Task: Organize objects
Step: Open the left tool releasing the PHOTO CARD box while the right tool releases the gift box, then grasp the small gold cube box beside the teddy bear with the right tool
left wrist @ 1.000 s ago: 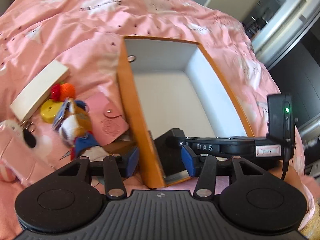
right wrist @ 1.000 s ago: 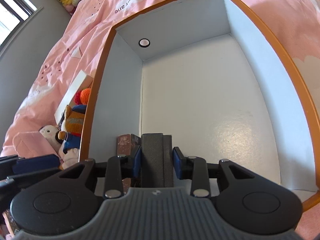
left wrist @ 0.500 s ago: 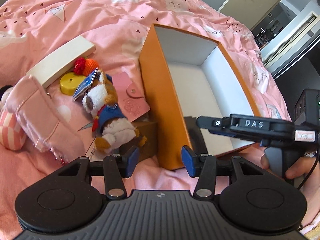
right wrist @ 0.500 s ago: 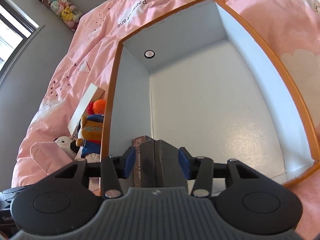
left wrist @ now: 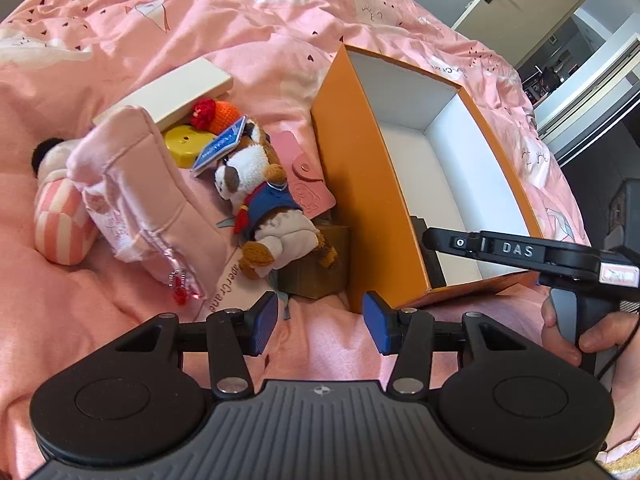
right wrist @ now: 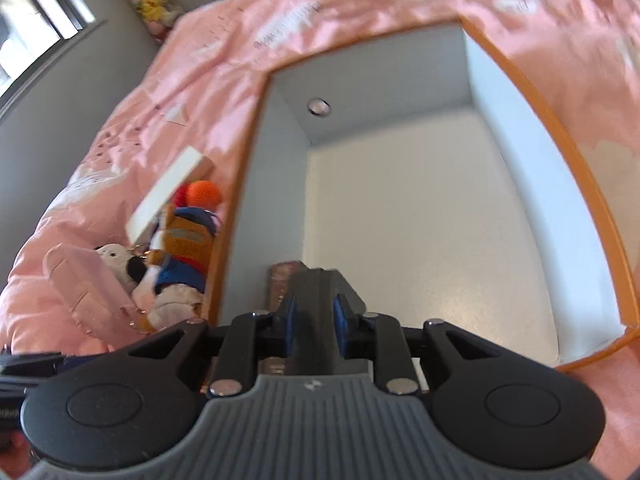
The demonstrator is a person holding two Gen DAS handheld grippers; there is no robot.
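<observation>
right gripper (right wrist: 314, 330) closing on a dark grey block (right wrist: 320, 300) at the near left corner of the orange box (left wrist: 360, 184) on the pink bed (left wrist: 120, 40) — left gripper (left wrist: 320, 322) half open, empty, just outside that corner.

Orange box (left wrist: 352, 184), white inside, lies open on the pink bedding, a dark grey box (right wrist: 320, 300) standing in its near corner. Plush dog (left wrist: 260, 196), pink pouch (left wrist: 132, 184), yellow disc (left wrist: 186, 146) and cream box (left wrist: 176, 92) are piled just left of it.
</observation>
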